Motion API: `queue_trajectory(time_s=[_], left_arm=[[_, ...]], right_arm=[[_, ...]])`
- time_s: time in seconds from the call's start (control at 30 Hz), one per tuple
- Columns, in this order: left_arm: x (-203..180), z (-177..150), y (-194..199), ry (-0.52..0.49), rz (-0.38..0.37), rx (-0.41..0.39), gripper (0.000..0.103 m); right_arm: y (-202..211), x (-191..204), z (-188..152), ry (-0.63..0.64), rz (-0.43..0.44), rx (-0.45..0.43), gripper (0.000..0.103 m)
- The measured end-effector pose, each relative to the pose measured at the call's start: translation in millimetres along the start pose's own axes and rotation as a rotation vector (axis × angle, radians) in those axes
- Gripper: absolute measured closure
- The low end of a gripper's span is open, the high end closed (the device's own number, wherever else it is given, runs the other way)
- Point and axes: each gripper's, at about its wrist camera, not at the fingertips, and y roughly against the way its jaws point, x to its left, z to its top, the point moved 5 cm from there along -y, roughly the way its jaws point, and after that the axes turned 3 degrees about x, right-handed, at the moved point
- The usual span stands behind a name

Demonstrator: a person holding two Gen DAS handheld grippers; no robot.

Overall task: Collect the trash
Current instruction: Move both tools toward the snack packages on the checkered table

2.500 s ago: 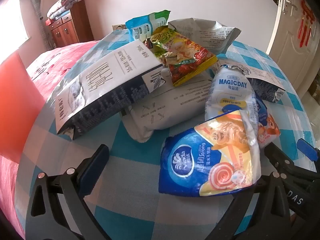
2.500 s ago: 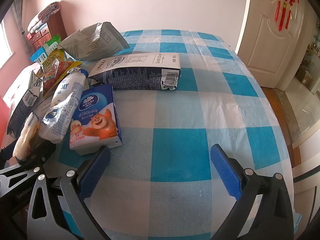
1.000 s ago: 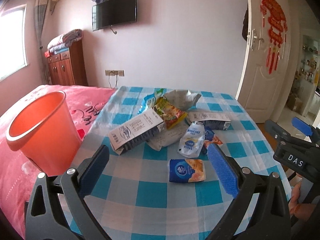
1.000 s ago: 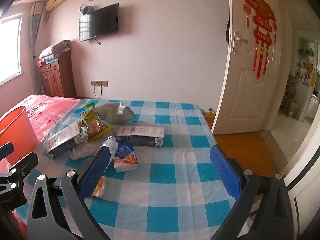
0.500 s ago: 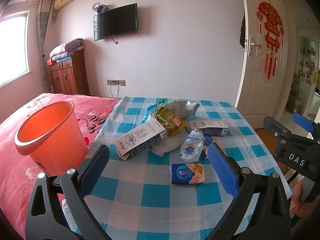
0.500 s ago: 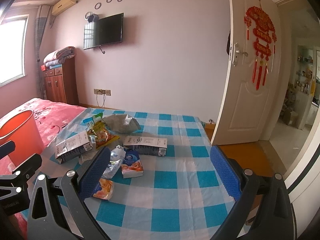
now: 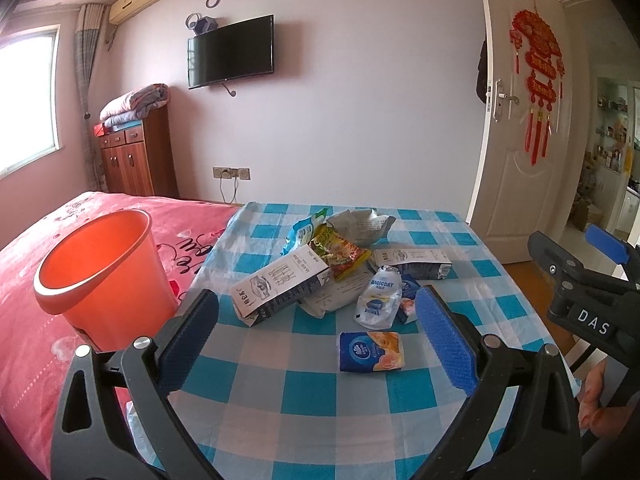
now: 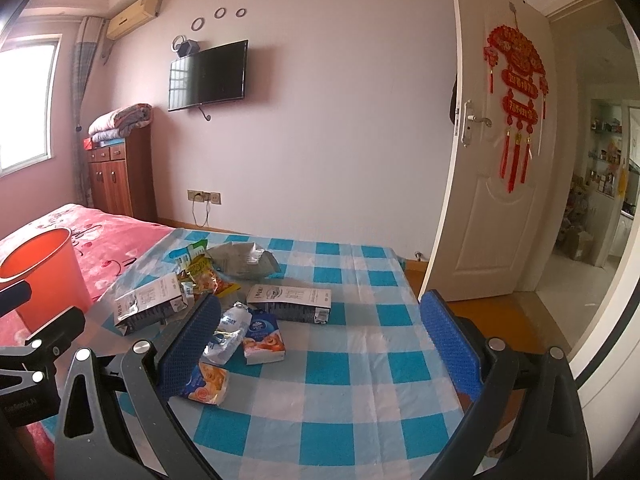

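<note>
Both of my hand-held grippers are up off the worktop (image 7: 320, 396) and empty. The left hand-held gripper (image 7: 316, 340) has its blue pads spread wide apart, nothing between them. Same for the right hand-held gripper (image 8: 318, 346): wide apart, holding nothing.

The trash sits in a loose heap on the blue-and-white checked cloth. I'll use the orange bucket (image 7: 100, 276) as the landmark; it stands on the pink bed (image 7: 36, 344) just off the worktop's edge. Nearest the bucket is a white-and-dark carton (image 7: 282, 284) lying on its side. Beyond it, away from the bucket, are a yellow-green snack bag (image 7: 340, 254), a teal bag (image 7: 304, 232) and a crumpled grey bag (image 7: 360, 224). Further from the bucket lies a second carton (image 7: 412, 262), flat on its side. A clear milk pouch (image 7: 378, 300) leans against a small blue tissue pack (image 8: 264, 340). A blue wrapper with an orange picture (image 7: 370, 352) lies apart from the heap, on the side nearest my grippers.

A bit of hand (image 7: 594, 396) shows under the right tool.
</note>
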Motion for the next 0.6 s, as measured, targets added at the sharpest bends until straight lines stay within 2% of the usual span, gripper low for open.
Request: queue_trajectory(time_s=[0.6], left_arm=[[-5, -3, -5, -0.015, 0.002, 0.007, 0.004]], right_arm=[[-11, -4, -9, 0.008, -0.024, 0.005, 0.004]])
